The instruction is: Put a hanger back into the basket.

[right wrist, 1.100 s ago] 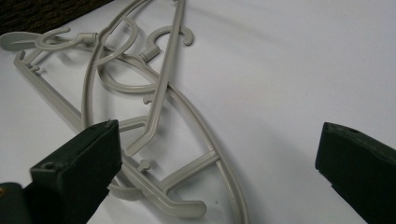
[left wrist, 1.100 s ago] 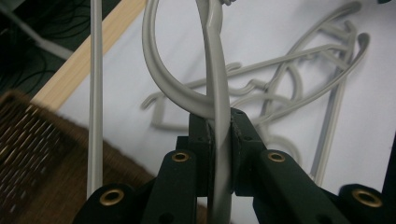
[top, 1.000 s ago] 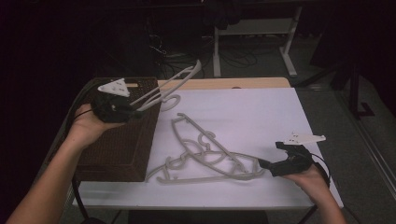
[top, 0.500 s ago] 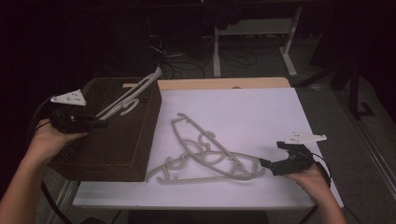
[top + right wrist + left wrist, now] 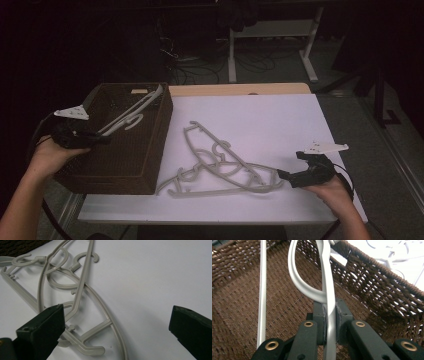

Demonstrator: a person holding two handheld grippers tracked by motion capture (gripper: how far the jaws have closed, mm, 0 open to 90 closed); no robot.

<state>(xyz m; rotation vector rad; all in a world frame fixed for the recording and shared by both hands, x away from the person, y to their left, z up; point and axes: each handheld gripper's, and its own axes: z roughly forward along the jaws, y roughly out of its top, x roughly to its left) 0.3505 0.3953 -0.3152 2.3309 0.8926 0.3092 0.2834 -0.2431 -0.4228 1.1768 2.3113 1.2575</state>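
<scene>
Hanger [image 5: 329, 290] goes into the basket [image 5: 150, 165], left gripper [image 5: 92, 138] clamped on it. Tangled hangers [image 5: 220, 170] wait at five o'clock; right gripper [image 5: 117, 322] gapes, empty.

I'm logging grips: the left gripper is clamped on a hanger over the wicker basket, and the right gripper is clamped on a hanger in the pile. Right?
Not quite. The right gripper is open beside the hanger pile, as the right gripper view shows; the rest stands.
</scene>
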